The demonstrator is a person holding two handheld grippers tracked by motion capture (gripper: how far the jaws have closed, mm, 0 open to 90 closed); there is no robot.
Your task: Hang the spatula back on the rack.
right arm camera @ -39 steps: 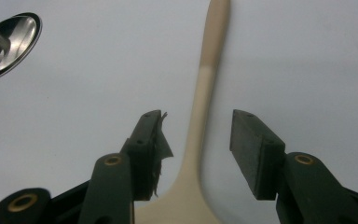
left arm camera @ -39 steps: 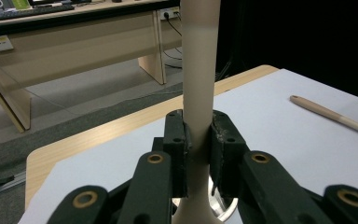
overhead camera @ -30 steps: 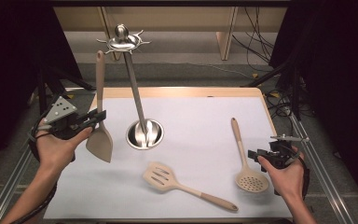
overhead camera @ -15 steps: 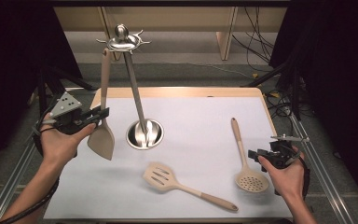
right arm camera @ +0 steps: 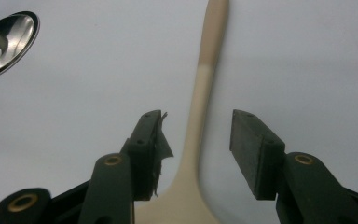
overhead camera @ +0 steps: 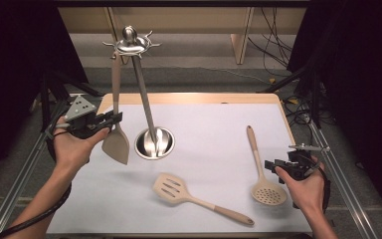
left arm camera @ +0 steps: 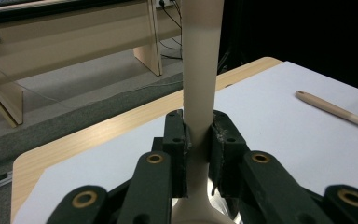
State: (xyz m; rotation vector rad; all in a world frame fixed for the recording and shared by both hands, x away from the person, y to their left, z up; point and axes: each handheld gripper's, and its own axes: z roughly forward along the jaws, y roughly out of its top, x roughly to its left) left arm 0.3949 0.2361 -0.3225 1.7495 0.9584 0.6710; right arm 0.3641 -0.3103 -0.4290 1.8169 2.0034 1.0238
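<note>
hanging the solid spatula on the rack

the left hand-held gripper (overhead camera: 110, 119) is clamped on the handle of the solid spatula (overhead camera: 116, 144), pads pressing both sides of the neck just above the blade, as the left gripper view confirms. the spatula stands at the left of the tabletop (overhead camera: 214, 124), beside the utensil stand (overhead camera: 139, 89). its long axis runs near upright: blade down, handle tip pointing up toward a hook on the stand's crown (overhead camera: 132, 46). to do this well, keep the handle vertical and guide its tip to the hook before letting go. the right hand-held gripper (right arm camera: 196, 140) waits with jaws apart over the handle of the skimmer (overhead camera: 261, 169), not touching it. the slotted turner (overhead camera: 199, 198) lies near the front edge.
</note>
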